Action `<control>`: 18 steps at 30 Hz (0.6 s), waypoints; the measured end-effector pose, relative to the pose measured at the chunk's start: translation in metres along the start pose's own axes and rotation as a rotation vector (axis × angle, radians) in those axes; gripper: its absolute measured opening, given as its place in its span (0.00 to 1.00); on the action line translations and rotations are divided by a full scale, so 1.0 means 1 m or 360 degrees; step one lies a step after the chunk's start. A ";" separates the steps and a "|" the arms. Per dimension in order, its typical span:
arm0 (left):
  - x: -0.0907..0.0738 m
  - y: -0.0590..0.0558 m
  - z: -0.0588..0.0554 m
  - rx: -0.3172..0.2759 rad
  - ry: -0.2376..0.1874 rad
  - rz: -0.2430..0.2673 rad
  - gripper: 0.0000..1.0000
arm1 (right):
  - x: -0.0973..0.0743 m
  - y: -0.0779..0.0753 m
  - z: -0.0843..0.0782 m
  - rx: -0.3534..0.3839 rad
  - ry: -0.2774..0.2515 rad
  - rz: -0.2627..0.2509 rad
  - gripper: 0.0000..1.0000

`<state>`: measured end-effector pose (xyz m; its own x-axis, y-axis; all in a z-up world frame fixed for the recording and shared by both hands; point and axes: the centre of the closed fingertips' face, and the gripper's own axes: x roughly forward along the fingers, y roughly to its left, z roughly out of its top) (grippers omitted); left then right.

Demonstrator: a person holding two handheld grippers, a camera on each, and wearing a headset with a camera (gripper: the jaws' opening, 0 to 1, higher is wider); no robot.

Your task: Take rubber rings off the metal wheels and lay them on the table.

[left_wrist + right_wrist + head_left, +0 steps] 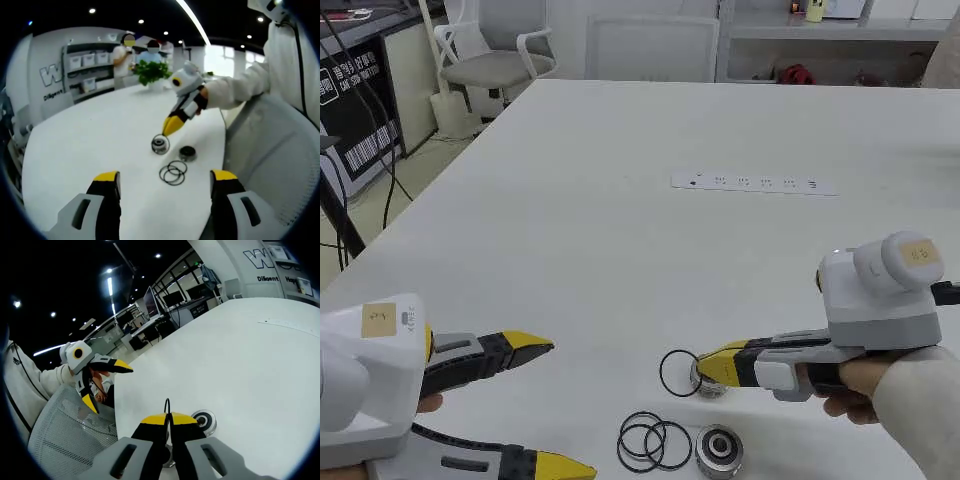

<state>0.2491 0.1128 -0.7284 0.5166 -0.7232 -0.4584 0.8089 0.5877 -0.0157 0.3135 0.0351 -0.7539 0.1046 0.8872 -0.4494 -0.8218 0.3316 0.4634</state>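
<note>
A black rubber ring (pixel 661 373) is hanging from the right claw (pixel 718 364), whose yellow tips are clenching on the ring's edge. The ring is standing tilted just beside a metal wheel (pixel 711 386), which is sitting on the white desk (pixel 620 230) under those tips. Whether ring and wheel are touching cannot be told. Nearer the person, a cluster of loose rings (pixel 654 440) is lying flat on the desk, overlapping one another, with a second metal wheel (pixel 719 450) resting just beside them. To the left, the left claw (pixel 574 407) is hovering released, its jaws spread wide and gripping nothing. Farther across the desk, a white power strip (pixel 755 183) is lying flat.
</note>
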 end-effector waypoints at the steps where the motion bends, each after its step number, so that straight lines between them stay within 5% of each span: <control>1: 0.000 0.000 -0.001 -0.0006 -0.0001 0.0002 0.74 | 0.001 0.001 -0.001 -0.0002 0.0008 0.0006 0.00; 18: 0.000 -0.004 -0.004 -0.0065 -0.0004 0.0030 0.75 | 0.015 0.022 -0.024 0.0004 0.0170 0.0160 0.00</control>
<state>0.2444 0.1119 -0.7321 0.5326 -0.7125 -0.4569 0.7867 0.6158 -0.0433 0.2838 0.0481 -0.7695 -0.0384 0.8767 -0.4795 -0.8236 0.2440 0.5121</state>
